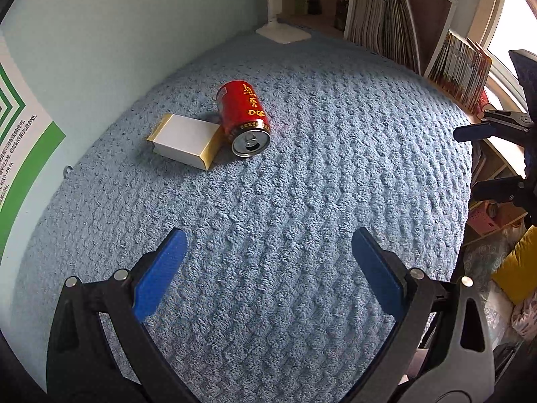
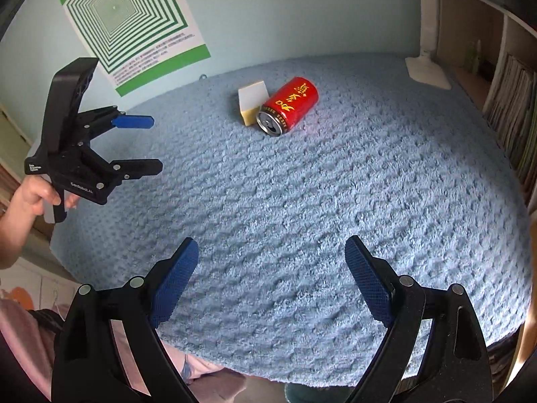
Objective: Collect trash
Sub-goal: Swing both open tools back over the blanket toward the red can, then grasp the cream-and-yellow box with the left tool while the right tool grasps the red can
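A red drink can (image 1: 244, 117) lies on its side on the blue towel-covered table (image 1: 302, 201), its open top facing me. A small white and gold box (image 1: 186, 141) lies against its left side. Both show in the right wrist view, the can (image 2: 288, 105) and the box (image 2: 252, 100). My left gripper (image 1: 268, 245) is open and empty, hovering well short of them; it also shows in the right wrist view (image 2: 152, 142) at the table's left edge. My right gripper (image 2: 272, 255) is open and empty over the near part of the table; it also shows in the left wrist view (image 1: 470, 158) at the right edge.
A white lamp base (image 1: 283, 32) stands at the far corner of the table. Shelves with books (image 1: 386, 23) run along the right side. A green and white poster (image 2: 134, 23) hangs on the light wall behind the table. Cushions and fabric (image 1: 517, 268) lie below the table's right edge.
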The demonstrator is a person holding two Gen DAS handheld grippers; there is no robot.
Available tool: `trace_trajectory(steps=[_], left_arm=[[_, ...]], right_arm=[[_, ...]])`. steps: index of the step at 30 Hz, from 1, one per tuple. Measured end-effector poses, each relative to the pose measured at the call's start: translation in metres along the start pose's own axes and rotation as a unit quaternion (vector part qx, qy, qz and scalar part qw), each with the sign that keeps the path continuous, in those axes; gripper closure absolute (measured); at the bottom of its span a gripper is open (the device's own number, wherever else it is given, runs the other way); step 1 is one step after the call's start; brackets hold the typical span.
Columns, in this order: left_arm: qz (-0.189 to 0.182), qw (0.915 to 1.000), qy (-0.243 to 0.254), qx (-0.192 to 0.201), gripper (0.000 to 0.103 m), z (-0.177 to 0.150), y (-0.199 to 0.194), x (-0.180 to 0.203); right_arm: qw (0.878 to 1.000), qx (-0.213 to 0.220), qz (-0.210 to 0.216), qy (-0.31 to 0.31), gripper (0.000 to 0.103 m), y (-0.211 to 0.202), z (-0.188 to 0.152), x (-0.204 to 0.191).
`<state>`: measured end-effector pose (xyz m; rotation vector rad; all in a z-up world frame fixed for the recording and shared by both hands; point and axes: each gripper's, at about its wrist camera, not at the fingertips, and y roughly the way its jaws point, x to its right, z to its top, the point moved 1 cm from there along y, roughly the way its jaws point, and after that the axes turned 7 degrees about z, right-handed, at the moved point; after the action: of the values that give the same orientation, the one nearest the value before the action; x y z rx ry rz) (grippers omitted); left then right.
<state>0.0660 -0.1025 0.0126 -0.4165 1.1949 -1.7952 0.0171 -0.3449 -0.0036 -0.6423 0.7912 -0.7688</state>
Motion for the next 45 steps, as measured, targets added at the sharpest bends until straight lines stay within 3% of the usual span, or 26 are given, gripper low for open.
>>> trace_trajectory(steps=[18,26,37,41,45], left_arm=[[0.002,0.9997,0.002,-0.023,0.007,0.043,0.08,-0.095],[0.005,0.9971,0.07,-0.03,0.007,0.064,0.107,-0.122],[0.02,0.9728,0.229,-0.029,0.007,0.089,0.149,-0.149],[0.004,0.9642,0.264,-0.026,0.007,0.096,0.168,-0.151],[-0.015,0.9475,0.319,-0.019,0.007,0.097,0.183,-0.141]], right_arm=[[0.998,-0.025,0.043,0.032,0.015,0.107,0.121,0.009],[0.997,-0.041,0.045,0.042,0.015,0.15,0.153,0.02],[0.993,-0.045,0.016,0.108,0.015,0.198,0.172,0.037],[0.991,-0.049,0.001,0.122,0.015,0.213,0.175,0.044],[0.988,-0.057,-0.019,0.14,0.015,0.226,0.176,0.053]])
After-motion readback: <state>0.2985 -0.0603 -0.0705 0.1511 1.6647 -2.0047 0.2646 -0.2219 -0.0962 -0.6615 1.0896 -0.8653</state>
